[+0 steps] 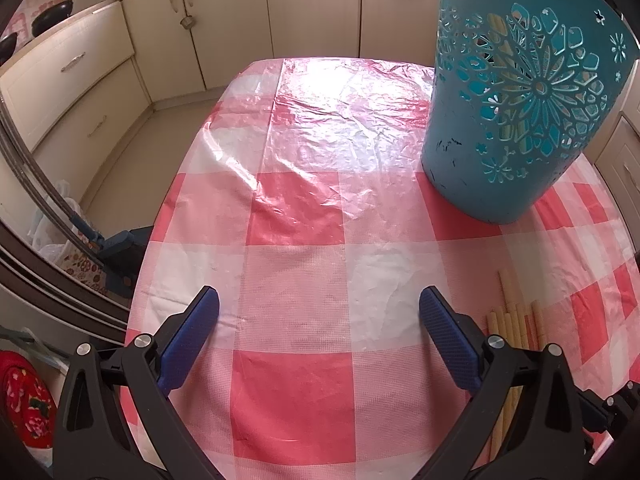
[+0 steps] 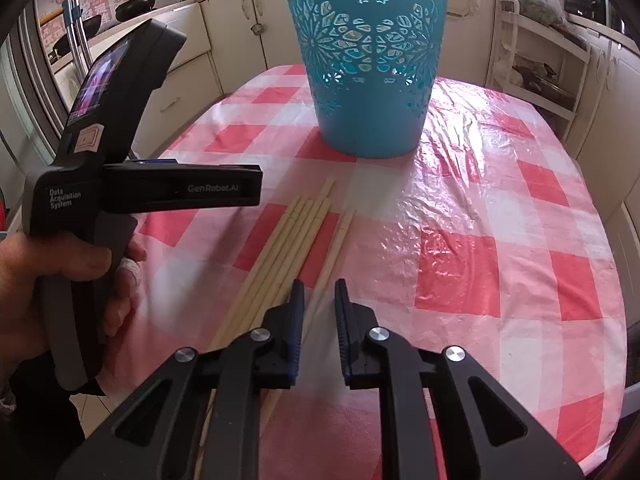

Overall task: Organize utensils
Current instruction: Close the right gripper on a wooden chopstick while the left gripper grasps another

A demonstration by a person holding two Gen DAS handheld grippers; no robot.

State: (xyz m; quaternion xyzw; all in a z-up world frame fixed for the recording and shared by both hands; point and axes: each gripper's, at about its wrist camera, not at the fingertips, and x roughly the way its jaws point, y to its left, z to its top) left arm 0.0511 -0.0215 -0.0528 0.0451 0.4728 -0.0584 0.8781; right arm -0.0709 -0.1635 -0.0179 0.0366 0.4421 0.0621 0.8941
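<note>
While our right gripper (image 2: 319,300) straddles a single chopstick (image 2: 334,252) with its jaws drawn narrow, we cannot tell whether the pads already pinch it. Just left of it lies the bundle of chopsticks (image 2: 276,248) on the bench (image 2: 480,240). Our left gripper (image 1: 319,308) hangs wide open and empty, with nothing between its fingers. Beyond the right gripper stands the teal basket (image 2: 368,64), some chopsticks already inside. We judge the pickup is under way; next comes a lift towards that basket.
</note>
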